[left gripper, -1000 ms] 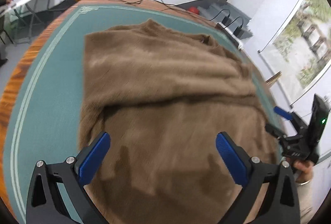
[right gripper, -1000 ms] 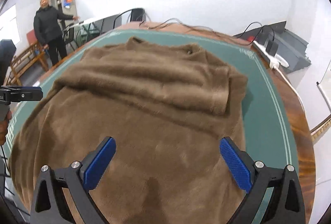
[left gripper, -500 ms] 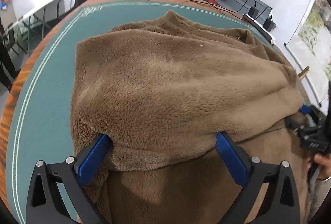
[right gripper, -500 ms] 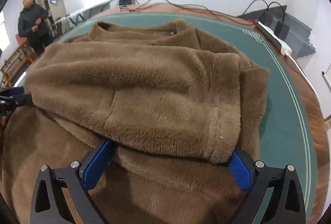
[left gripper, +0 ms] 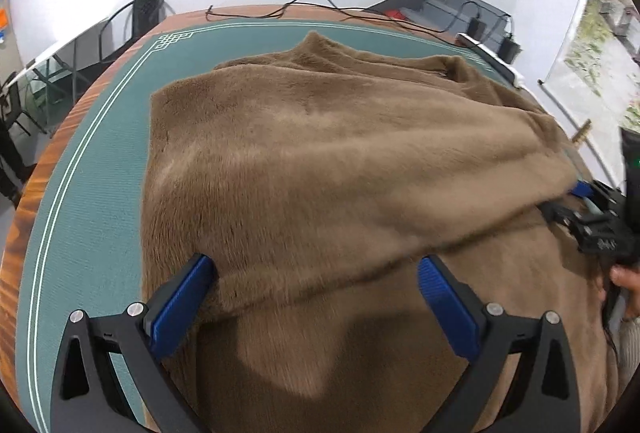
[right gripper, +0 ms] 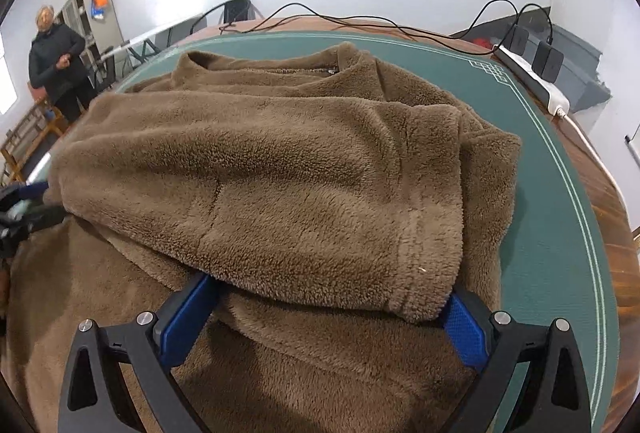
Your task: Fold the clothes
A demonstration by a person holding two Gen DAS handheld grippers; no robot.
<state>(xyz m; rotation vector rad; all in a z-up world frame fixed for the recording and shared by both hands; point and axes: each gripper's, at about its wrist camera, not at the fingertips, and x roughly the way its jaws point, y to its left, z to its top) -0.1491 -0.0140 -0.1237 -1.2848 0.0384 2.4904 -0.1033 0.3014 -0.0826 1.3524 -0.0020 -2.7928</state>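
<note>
A brown fleece sweater (left gripper: pixel 320 153) lies on the green table mat (left gripper: pixel 92 193), collar at the far end. Its sleeves are folded across the body, and one cuff (right gripper: pixel 424 293) ends on the right. My left gripper (left gripper: pixel 316 297) is open wide, and the hem of the folded layer rests between its blue fingers (left gripper: pixel 182 307). My right gripper (right gripper: pixel 326 317) is open as well, straddling the cuff end of the sleeve. The sweater (right gripper: pixel 280 193) fills the right wrist view. Each gripper shows in the other's view, the right gripper (left gripper: pixel 592 213) and the left gripper (right gripper: pixel 24 209) both low at the fabric's edge.
The mat (right gripper: pixel 560 233) sits on a wooden table with its rim (left gripper: pixel 24 217) showing. Black cables (right gripper: pixel 360 25) and a white power strip (right gripper: pixel 536 81) lie at the far edge. Chairs (left gripper: pixel 132 25) stand beyond. A person (right gripper: pixel 56 65) stands at the back left.
Both grippers have dropped and pushed forward over the second, so the folded sleeve layer now lies between their fingers. Over the last half second, little has moved.
</note>
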